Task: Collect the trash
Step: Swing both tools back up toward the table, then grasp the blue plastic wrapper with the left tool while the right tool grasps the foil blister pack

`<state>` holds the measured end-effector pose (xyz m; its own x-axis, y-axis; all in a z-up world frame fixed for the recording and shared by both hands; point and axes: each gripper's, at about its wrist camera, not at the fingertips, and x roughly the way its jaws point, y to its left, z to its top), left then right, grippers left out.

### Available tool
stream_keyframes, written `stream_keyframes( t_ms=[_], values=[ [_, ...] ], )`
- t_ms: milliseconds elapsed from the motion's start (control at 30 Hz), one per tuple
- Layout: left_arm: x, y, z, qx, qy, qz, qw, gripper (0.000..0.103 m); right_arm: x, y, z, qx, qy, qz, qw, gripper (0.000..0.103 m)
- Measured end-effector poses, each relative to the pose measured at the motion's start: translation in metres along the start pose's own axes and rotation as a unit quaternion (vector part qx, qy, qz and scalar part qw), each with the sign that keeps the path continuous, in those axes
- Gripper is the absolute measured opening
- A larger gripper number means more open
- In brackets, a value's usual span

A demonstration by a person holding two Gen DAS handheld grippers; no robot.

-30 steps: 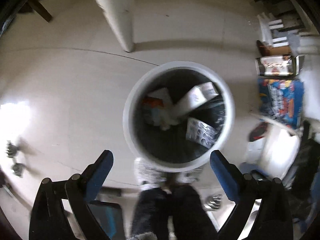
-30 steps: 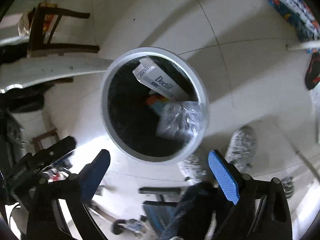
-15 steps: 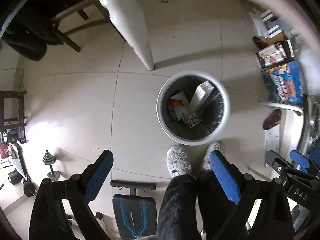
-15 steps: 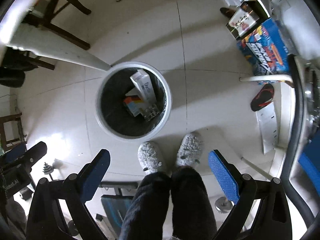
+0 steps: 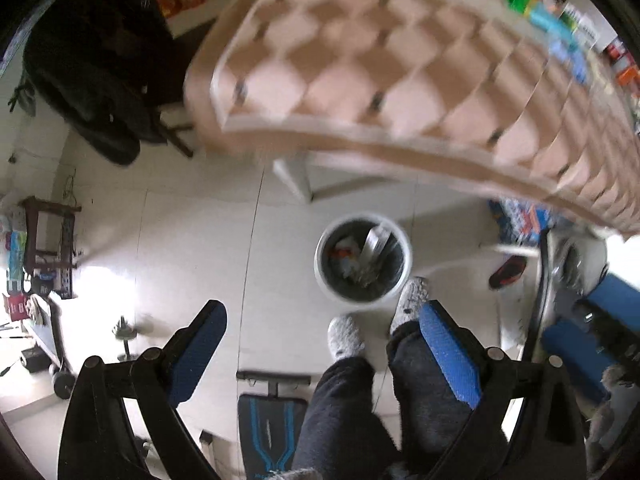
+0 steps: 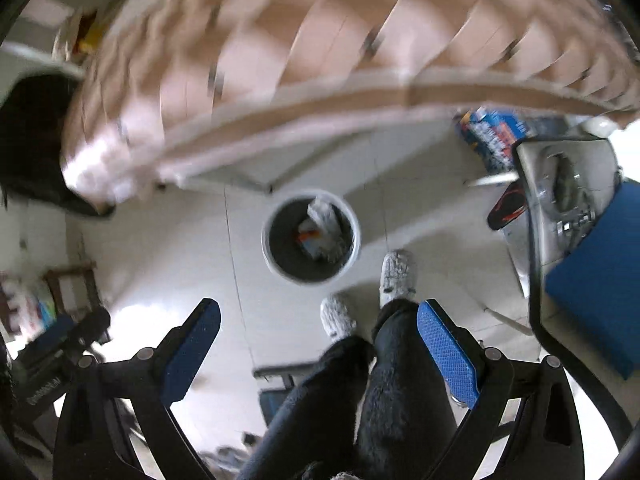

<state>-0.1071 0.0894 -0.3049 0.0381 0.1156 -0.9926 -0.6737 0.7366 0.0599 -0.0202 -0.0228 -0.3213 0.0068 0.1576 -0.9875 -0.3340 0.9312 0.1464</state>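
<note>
Compared with half a second earlier, both grippers had risen: the bin [image 5: 362,258] looked smaller and a checkered table [image 5: 400,80] had entered the top of each view, blurred by motion. The left gripper [image 5: 320,344] had its blue-padded fingers spread wide, nothing between them; the right gripper [image 6: 318,340] likewise. The bin stood on the tiled floor [image 5: 192,248] at about 12 o'clock from each gripper, well apart from both, holding boxes and wrappers [image 6: 320,228]. Two grey slippers [image 5: 346,336] stood just beside its near rim, at 6 o'clock.
</note>
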Motion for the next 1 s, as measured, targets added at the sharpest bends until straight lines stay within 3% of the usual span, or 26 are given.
stream_keyframes(
  t_ms=[133,267,433,600,767,867,933,1000],
  values=[
    [-0.022,-0.04,0.053,0.017,-0.038,0.001,0.9992,0.099,-0.047,-0.04,0.066,0.04,-0.048,-0.01,0.998,0.1],
    [-0.015,-0.089,0.115,0.034,-0.055,0.02,0.9977,0.099,-0.069,-0.094,0.149,0.077,-0.076,-0.028,0.994,0.1],
    [0.019,-0.152,0.193,0.036,-0.03,0.035,0.9983,0.099,-0.055,-0.151,0.256,0.105,-0.065,-0.048,0.991,0.1],
    [0.043,-0.199,0.249,0.045,-0.004,0.04,0.9982,0.099,-0.027,-0.167,0.331,0.101,-0.042,-0.053,0.993,0.092],
    [0.046,-0.238,0.291,0.06,-0.002,0.031,0.9977,0.099,-0.001,-0.152,0.373,0.064,-0.024,-0.082,0.994,0.084],
    [0.045,-0.258,0.309,0.072,-0.004,0.02,0.9972,0.098,0.0,-0.14,0.38,0.035,-0.029,-0.106,0.993,0.072],
    [0.044,-0.272,0.317,0.083,-0.004,0.005,0.9965,0.098,-0.005,-0.143,0.382,0.033,-0.029,-0.106,0.993,0.055],
    [0.043,-0.287,0.324,0.095,-0.004,-0.013,0.9954,0.098,-0.008,-0.158,0.381,0.047,-0.019,-0.108,0.993,0.055]
  ],
)
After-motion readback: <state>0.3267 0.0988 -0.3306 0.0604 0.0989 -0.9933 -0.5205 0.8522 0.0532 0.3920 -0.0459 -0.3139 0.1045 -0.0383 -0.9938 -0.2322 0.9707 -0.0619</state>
